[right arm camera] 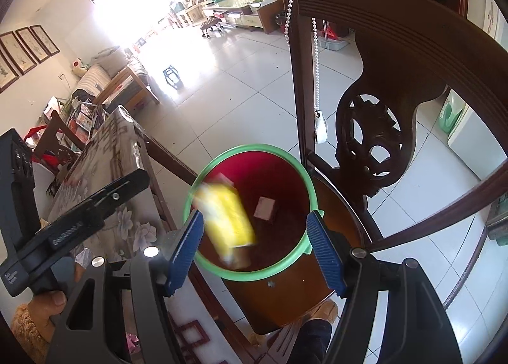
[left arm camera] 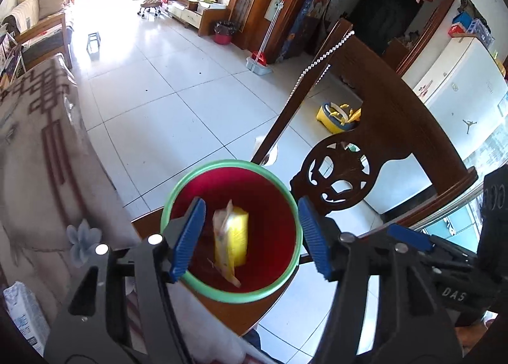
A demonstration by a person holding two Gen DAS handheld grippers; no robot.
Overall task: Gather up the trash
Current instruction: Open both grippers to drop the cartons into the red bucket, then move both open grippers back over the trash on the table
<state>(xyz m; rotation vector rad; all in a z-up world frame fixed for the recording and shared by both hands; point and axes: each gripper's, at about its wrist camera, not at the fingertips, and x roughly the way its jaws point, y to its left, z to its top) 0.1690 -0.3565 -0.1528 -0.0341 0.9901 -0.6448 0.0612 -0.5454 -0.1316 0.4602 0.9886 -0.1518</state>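
1. Bin (left arm camera: 287, 275): red inside w/ green rim, stands on seat of dark wooden chair (left arm camera: 381, 129); seen from above in both views (right arm camera: 298, 256). The chair's carved backrest (right arm camera: 371, 142) rises just beyond the bin.
2. Yellow packet (left arm camera: 233, 235): blurred, seen within the bin's mouth in the left wrist view, w/ a pale wrapper edge on its left side. In the right wrist view it (right arm camera: 231, 218) is also blurred, overlapping the near-left rim; cannot tell whether it touches the bin.
3. Small pale box (right arm camera: 264, 208): lies at the bin's bottom, right of the yellow packet, apart from it.
4. Left gripper (left arm camera: 250, 238): blue fingers (left arm camera: 187, 237) spread wide, approx. as far apart as the bin is broad; nothing held. It hangs above the bin's near edge.
5. Right gripper (right arm camera: 255, 256): blue fingers (right arm camera: 325, 253) likewise wide apart, nothing between them touching either pad; positioned over the bin's near rim.
6. Desk (left arm camera: 38, 154): covered w/ floral cloth, sits left of the chair; a white carton (left arm camera: 25, 316) rests at its near edge.
7. Bead cord (right arm camera: 316, 56): white, hangs from the chair's top rail.
8. Floor (left arm camera: 165, 78): pale tiles, w/ a yellow toy (left arm camera: 338, 116) beyond the chair.
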